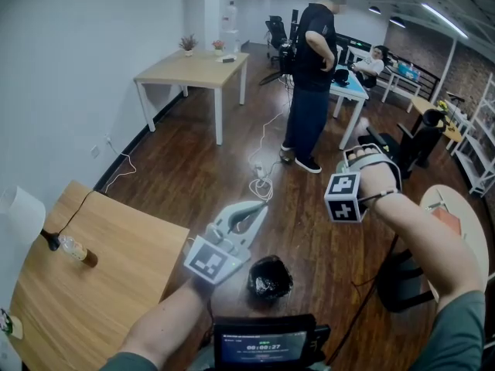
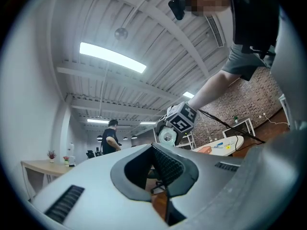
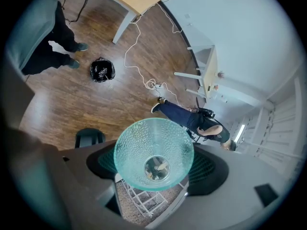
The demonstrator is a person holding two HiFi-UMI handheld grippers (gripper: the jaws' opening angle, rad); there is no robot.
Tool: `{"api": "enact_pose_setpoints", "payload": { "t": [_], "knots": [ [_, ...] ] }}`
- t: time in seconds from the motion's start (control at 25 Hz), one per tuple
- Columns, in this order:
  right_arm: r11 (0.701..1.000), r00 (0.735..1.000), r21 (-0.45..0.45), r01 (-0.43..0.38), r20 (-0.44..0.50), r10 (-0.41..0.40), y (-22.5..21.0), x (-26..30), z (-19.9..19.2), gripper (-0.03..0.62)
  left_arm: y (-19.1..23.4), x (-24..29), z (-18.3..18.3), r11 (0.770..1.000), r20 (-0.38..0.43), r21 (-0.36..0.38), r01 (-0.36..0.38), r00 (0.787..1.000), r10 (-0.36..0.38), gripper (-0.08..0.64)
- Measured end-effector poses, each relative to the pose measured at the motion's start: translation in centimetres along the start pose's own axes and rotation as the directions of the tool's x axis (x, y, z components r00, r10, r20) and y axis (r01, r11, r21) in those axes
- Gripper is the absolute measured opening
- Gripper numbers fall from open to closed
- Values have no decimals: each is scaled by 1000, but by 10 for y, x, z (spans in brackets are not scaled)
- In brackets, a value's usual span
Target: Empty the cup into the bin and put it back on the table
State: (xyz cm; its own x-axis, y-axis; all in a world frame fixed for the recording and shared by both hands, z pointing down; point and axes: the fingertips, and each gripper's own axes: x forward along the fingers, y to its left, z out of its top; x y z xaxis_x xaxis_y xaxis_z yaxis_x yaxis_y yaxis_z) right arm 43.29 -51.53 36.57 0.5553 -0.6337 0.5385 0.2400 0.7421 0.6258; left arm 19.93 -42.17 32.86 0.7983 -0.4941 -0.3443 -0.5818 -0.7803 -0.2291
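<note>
A clear, teal-tinted, dimpled glass cup [image 3: 153, 143] sits end-on between the pads of my right gripper [image 3: 153, 158], which is shut on it. This gripper is held high over the floor, right of the bin, and in the head view its marker cube [image 1: 344, 197] hides the cup. The bin [image 1: 269, 278], lined with a black bag, stands on the wood floor just right of the wooden table [image 1: 93, 300]; the bin [image 3: 101, 71] also shows far below in the right gripper view. My left gripper [image 1: 259, 209] hovers above the bin, shut with nothing in it.
A small bottle [image 1: 77, 251] lies on the table near the wall. A person [image 1: 309, 76] stands further back beside a white cable [image 1: 261, 178] on the floor. A round white table [image 1: 456, 215] and a black chair [image 1: 402, 284] are at the right.
</note>
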Motion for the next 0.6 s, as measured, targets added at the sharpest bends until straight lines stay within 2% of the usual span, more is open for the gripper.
{"api": "enact_pose_setpoints", "payload": {
  "t": [0.32,0.6],
  "knots": [
    [1000,1000,-2,6,13,-6,-1,-8,8,399,-4,-2,4,1000,12,-8,16,1000,-16,-8],
    [1000,1000,20,1,20,-2,1,-9,6,399,-17,-2,7,997,13,-29,76,997,-75,-8]
  ]
}}
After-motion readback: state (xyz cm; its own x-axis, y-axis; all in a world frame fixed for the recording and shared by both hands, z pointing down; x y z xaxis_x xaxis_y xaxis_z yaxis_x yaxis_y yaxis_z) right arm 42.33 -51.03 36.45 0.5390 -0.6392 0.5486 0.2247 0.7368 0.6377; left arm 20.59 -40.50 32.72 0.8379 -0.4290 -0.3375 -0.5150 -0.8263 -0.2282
